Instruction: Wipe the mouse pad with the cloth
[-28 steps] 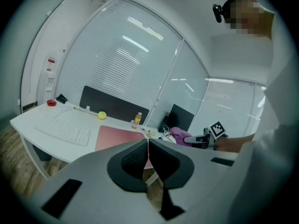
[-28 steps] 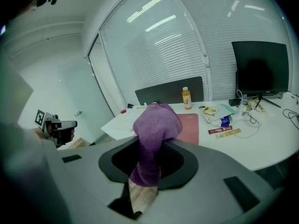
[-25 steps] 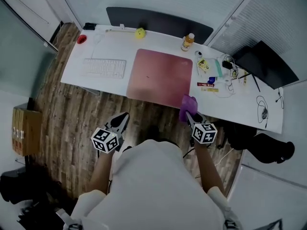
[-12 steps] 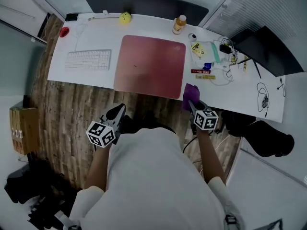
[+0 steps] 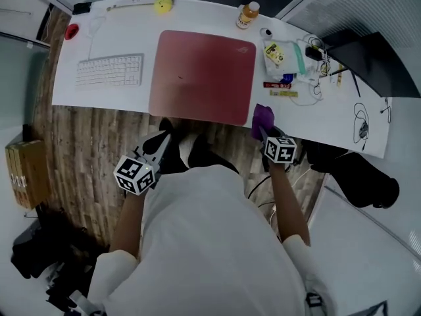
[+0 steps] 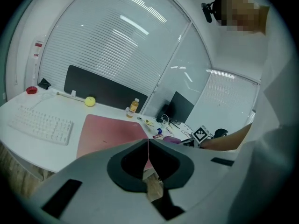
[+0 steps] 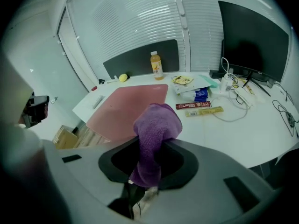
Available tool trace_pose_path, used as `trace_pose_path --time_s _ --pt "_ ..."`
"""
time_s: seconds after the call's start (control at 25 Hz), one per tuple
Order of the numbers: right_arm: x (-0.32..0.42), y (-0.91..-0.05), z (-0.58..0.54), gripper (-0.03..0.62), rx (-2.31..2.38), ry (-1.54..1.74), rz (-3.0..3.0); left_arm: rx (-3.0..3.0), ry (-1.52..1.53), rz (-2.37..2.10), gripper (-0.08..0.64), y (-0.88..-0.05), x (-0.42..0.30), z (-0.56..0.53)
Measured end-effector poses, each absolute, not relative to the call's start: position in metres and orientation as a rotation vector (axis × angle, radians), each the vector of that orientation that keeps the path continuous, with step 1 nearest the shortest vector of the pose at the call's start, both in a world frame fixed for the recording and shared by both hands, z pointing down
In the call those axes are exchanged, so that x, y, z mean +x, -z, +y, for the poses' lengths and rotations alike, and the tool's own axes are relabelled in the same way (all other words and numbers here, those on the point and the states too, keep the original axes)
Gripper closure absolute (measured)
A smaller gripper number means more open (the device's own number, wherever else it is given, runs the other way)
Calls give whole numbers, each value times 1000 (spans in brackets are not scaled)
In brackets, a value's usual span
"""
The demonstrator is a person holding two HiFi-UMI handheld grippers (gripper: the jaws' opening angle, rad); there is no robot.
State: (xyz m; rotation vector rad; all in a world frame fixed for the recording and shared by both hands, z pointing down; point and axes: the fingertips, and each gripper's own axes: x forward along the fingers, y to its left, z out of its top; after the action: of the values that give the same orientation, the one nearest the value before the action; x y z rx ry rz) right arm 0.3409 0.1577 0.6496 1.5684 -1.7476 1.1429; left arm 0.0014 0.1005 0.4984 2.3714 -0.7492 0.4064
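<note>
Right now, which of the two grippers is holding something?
The right gripper: its jaws pinch the purple cloth. The left gripper has its jaws shut on nothing.

Bright, even ceiling light; strong fisheye bending and dark vignetted corners.

On the tabletop (image 5: 329, 120) the mouse pad (image 5: 202, 76) lies midway, the keyboard (image 5: 110, 70) left of it, the bottle (image 5: 247, 15) behind its right corner

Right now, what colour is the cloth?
Purple; the cloth shows best in the right gripper view.
</note>
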Motion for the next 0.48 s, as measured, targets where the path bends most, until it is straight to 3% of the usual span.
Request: trace_pose_path --time_s 0.48 --pt "344 -716 142 476 1569 -1161 -1425 2315 -464 -688 538 -520 -47 69"
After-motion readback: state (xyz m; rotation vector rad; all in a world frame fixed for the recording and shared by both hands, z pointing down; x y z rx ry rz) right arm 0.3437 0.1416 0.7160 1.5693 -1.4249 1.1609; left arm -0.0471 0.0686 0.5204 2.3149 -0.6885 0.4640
